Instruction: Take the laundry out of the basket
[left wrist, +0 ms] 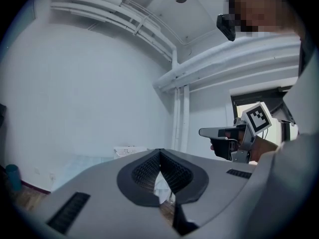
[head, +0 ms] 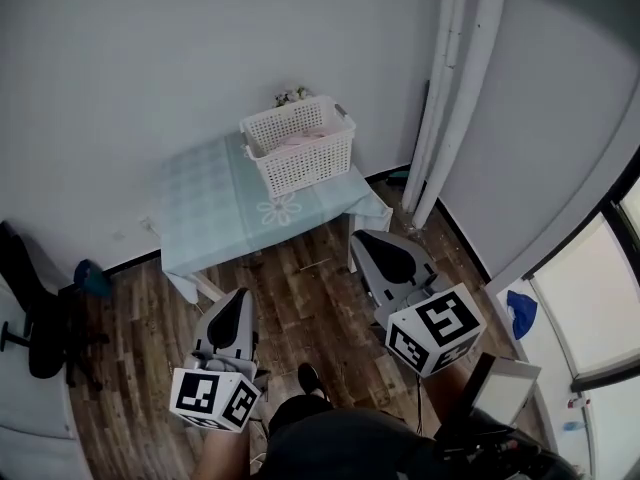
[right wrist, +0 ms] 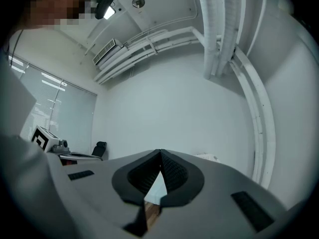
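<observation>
A white lattice plastic basket (head: pixel 305 168) stands at the far right corner of a worktop draped in a pale blue checked cloth (head: pixel 205 203), set against the wall. Pink laundry (head: pixel 300 140) lies inside the basket, below its rim. The left gripper (head: pixel 242 294) and the right gripper (head: pixel 364 238) both hang over the brown wooden floor (head: pixel 300 293), well short of the basket, their jaws pressed together with nothing between them. A black office chair (head: pixel 35 318) stands at the far left.
</observation>
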Action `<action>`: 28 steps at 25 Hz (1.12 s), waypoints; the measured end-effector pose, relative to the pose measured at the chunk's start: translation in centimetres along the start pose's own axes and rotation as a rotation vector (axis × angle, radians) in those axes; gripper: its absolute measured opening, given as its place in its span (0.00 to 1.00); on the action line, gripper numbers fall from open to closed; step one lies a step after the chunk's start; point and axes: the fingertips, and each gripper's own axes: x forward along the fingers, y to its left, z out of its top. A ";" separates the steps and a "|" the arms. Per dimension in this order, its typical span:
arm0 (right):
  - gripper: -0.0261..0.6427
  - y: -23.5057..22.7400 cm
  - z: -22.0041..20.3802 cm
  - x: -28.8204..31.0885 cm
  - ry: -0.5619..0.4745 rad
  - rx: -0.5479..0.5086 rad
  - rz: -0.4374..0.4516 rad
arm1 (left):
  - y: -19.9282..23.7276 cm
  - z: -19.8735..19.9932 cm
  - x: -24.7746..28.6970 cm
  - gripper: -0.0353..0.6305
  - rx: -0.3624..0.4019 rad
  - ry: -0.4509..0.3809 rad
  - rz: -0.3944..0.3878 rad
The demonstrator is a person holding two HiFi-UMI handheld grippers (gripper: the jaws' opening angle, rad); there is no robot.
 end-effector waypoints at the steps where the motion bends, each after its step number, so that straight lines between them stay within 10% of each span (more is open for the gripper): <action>1: 0.06 -0.1 0.0 1.3 0.005 -0.007 -0.003 | 1.1 0.1 0.9 0.06 -0.006 -0.003 -0.006; 16: 0.06 0.5 0.4 17.1 0.050 -0.050 -0.034 | 15.3 3.1 8.7 0.06 -0.037 -0.054 -0.047; 28: 0.06 -1.0 -0.4 21.4 0.087 -0.088 -0.037 | 18.4 1.7 13.1 0.06 -0.080 -0.030 -0.095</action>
